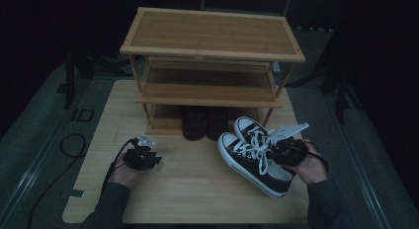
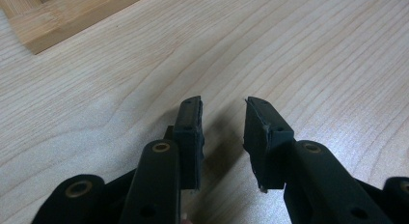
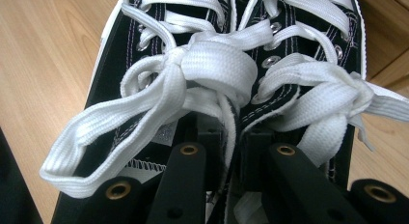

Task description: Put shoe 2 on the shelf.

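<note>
Two black sneakers [image 1: 254, 155] pinched between right gripper [image 3: 231, 137] jaws.

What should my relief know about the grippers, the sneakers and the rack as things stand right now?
Right gripper: jaws nearly closed on the inner collars of the black-and-white sneakers, pinched together as a pair at the table's right front.
Left gripper: open, holding nothing, low over bare table.
Rack: dark shoes on the bottom shelf; the upper two look free.
Left to do: probably shelve the sneakers.

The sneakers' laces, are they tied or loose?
Tied. Each sneaker's white laces are knotted into a bow with loops, seen close up in the right gripper view above the right gripper.
</note>
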